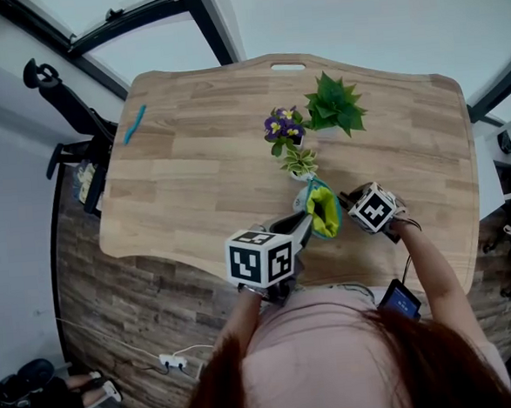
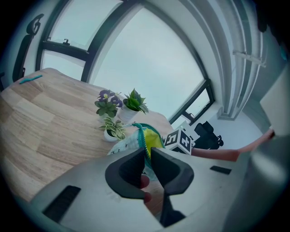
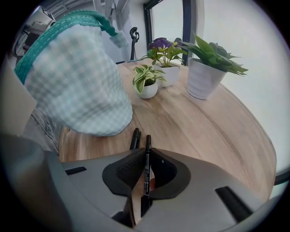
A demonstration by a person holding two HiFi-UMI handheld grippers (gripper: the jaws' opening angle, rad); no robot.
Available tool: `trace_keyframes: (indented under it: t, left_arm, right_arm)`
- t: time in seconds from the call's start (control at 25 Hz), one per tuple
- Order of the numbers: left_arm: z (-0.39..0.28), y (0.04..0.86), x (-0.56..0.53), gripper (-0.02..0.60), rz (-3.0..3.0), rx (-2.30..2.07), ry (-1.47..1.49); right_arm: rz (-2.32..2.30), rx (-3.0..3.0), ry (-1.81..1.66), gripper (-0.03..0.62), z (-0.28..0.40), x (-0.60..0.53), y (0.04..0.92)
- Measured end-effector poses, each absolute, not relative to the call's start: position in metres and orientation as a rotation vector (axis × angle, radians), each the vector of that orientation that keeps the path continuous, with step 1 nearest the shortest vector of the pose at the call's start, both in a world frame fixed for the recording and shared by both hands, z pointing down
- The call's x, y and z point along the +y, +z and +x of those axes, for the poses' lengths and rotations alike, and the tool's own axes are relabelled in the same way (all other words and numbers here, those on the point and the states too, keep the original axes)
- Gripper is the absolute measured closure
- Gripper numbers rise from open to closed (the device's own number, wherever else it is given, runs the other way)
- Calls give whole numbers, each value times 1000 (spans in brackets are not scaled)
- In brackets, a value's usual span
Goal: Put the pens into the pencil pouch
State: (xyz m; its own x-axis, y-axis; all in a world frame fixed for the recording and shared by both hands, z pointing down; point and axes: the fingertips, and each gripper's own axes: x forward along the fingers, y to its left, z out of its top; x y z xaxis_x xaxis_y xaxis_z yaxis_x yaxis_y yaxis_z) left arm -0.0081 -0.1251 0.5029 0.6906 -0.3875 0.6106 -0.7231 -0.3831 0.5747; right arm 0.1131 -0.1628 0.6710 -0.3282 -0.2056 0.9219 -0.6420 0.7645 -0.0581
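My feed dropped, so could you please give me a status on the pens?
Left tool shut on pouch rim. Right tool shut on black pen. Second black pen on table by pouch, blue pen at far corner. Nothing in the way.

Left gripper (image 1: 303,229) is reaching into the edge of the pouch (image 1: 324,211), which is gaping open and showing its yellow lining. Right gripper (image 1: 350,203) is hanging just beside it. Three little potted plants (image 1: 285,127) are standing right behind on the wooden table (image 1: 192,168), and a teal pen (image 1: 135,123) is lying way off near the far left edge.
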Motion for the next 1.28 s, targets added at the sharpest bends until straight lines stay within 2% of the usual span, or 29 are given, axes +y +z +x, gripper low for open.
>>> trace_keyframes:
  t: [0.56, 1.28]
  left_arm:
    - [-10, 501, -130, 565, 2029, -911, 467]
    - [-14, 501, -143, 568, 1927, -978, 287]
  right_arm:
    - [809, -1962, 600, 560, 124, -171, 648]
    - [1122, -2163, 748, 560, 121, -179, 573]
